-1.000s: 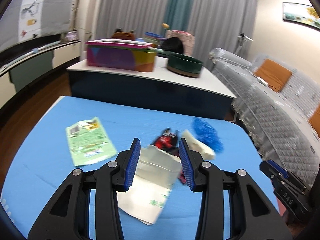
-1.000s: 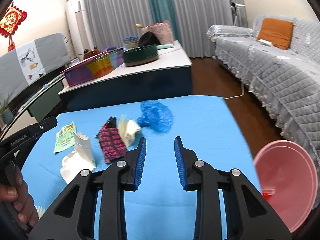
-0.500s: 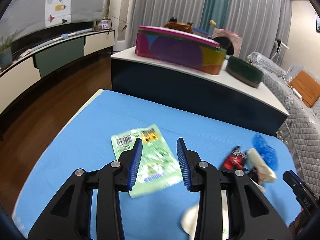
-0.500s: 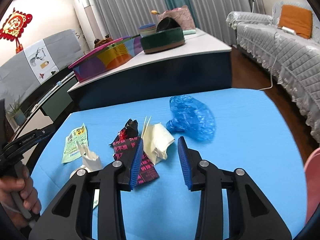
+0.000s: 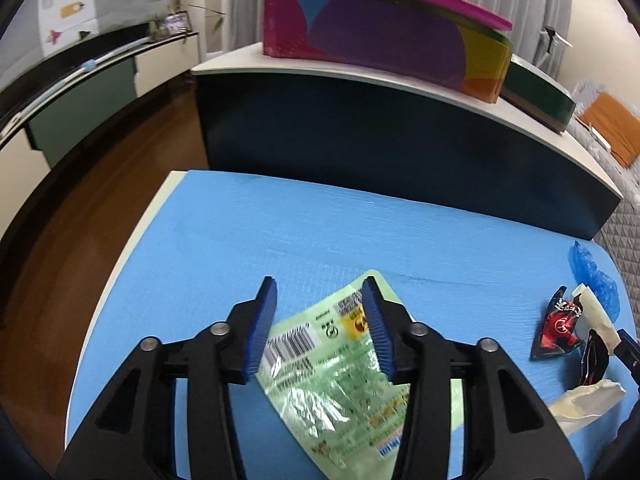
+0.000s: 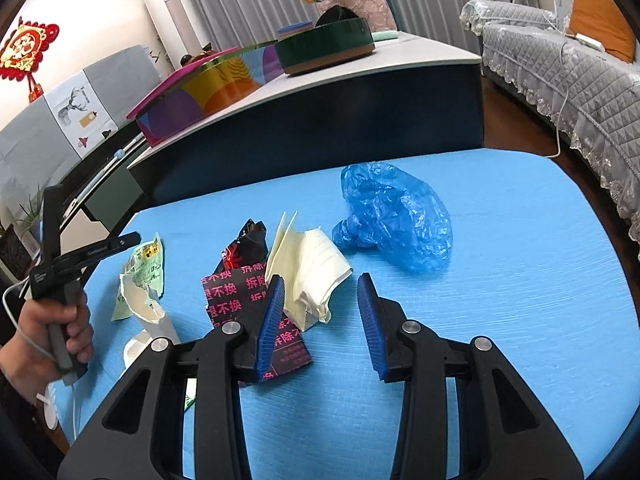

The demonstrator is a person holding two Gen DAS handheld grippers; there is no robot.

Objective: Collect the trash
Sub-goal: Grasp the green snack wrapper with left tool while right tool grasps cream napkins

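Left gripper point(image 5: 318, 320) now over green wrapper point(image 5: 340, 384), lower centre of left view; a second ago over the white bag, so target switched. Fingers point(image 5: 262, 330) just widened, straddling wrapper's top edge, pads not pressing yet. Released, nothing held. Wrapper flat on blue desk point(image 5: 280, 240); thin film, likely needs fingers down to the surface to pinch an edge.

Right gripper point(image 6: 320, 320) closer to the pile than before, lower centre of right view. Fingers parted, empty, hovering just short of cream paper point(image 6: 312, 268), with black-pink wrapper point(image 6: 244, 292) under left pad's side. Blue bag point(image 6: 396, 224) upper right of pile, untouched. White bag point(image 6: 144, 312) at left, near left hand point(image 6: 60, 332).

Nothing collected yet; two picks being lined up, no bin in view now.
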